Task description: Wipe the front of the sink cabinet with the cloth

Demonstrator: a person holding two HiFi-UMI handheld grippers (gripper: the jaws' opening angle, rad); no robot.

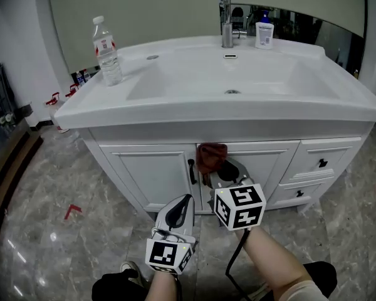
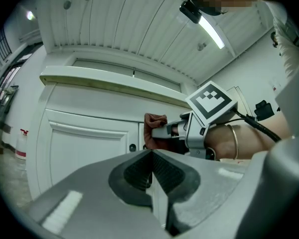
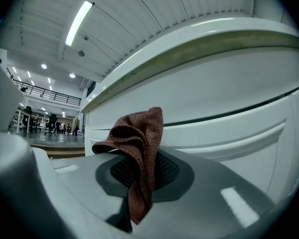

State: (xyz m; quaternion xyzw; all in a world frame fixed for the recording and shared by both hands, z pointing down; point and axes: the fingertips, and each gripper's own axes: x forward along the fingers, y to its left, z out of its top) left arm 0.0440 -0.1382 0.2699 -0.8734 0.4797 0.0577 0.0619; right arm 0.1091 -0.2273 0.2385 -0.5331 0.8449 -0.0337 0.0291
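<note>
The right gripper (image 3: 139,172) was clenched on the cloth (image 3: 137,143), a rust-brown knitted rag pinched in the seam between its 2 jaws. The cloth's long axis ran straight up out of that seam, with a short tail hanging below the pads and a bunched top folded over toward the left-hand jaw. Just ahead of the jaw tips stood the white sink cabinet (image 1: 156,174). The cloth sat high on it, where the 2 doors meet under the counter lip; actual contact could not be made out. The left gripper (image 2: 152,171) was clamped shut on nothing, its tips aimed at the same doors from lower down. Labels on the water bottle (image 1: 106,52) and soap bottle (image 1: 264,33) were too small to read.
</note>
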